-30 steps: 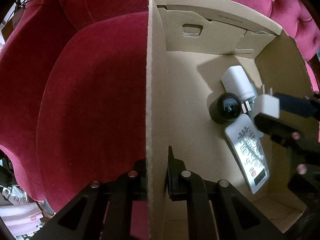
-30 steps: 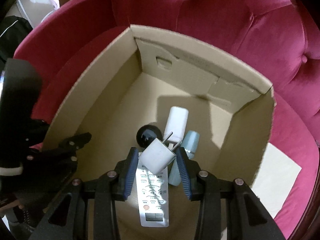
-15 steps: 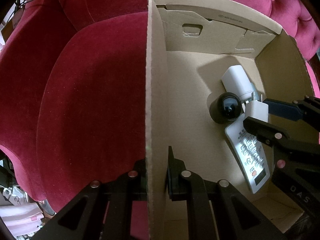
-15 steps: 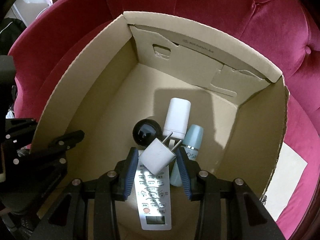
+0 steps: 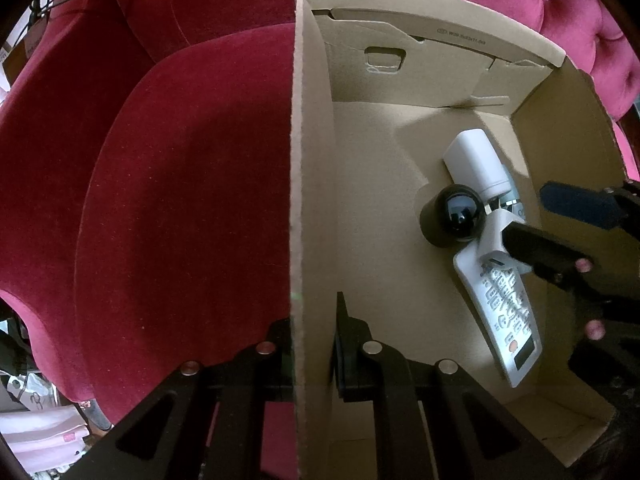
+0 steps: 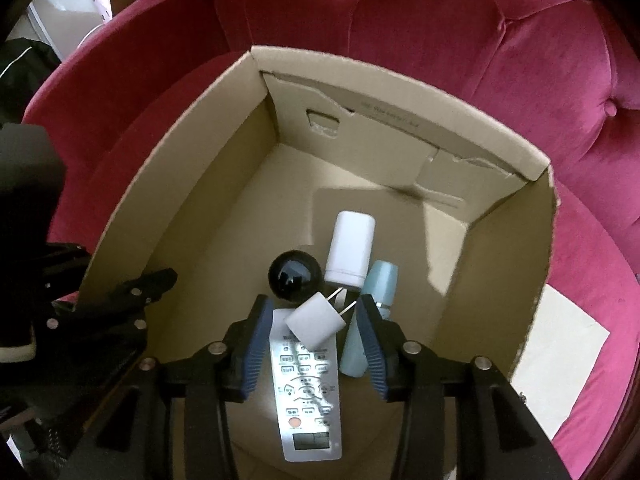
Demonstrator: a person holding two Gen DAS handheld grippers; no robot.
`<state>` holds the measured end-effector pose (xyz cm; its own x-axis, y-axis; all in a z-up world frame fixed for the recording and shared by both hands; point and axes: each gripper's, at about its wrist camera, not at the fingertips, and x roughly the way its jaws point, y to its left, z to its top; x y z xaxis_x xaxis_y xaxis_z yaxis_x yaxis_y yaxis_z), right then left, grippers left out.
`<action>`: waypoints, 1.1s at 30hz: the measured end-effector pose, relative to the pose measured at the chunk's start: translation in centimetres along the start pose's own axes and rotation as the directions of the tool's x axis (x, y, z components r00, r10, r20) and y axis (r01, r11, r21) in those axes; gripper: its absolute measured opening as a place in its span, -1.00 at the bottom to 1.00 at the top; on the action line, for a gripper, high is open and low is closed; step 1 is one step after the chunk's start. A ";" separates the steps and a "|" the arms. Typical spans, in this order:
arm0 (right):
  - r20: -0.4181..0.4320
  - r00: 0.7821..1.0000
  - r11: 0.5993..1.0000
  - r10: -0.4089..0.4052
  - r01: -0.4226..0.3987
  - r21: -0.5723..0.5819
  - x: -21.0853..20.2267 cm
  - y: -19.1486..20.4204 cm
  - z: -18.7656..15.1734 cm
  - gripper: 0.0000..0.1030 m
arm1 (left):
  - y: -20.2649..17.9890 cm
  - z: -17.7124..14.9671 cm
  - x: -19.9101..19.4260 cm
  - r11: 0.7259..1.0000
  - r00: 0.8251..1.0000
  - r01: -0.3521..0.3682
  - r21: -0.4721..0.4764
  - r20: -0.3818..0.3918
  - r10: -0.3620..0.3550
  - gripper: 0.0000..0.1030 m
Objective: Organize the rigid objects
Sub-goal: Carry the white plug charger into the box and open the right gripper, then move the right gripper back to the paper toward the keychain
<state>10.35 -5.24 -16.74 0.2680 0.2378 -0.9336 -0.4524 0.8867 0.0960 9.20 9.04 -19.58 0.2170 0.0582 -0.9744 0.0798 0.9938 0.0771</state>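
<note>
White plug (image 6: 316,322) between opening fingers (image 6: 256,342)

The pale blue bottle (image 6: 374,320) (lower half) hides behind the right tongs (image 6: 312,344).

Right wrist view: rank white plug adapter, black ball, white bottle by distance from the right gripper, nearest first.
From the right gripper:
1. White plug adapter, between its opening jaws, lying on the remote.
2. Black ball, just beyond, left.
3. White bottle, farther back, centre.
</note>
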 end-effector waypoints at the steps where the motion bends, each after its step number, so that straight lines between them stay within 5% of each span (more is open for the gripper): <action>1: 0.005 1.000 1.000 0.000 0.000 0.001 -0.2 -0.1 0.0 -0.10 | 0.0 0.0 0.0 1.000 1.000 0.000 0.001 0.000 0.000 -0.76; 33: 0.157 0.985 0.988 -0.077 0.054 0.148 -9.8 -6.5 -1.5 -0.08 | 0.5 0.2 0.0 1.000 1.000 0.002 -0.004 -0.004 -0.002 -0.76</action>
<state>9.42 -13.91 -8.76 0.4325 0.2283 -0.8722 -0.3067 0.9470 0.0957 9.40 9.56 -19.56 0.2125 0.0564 -0.9755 0.0761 0.9943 0.0741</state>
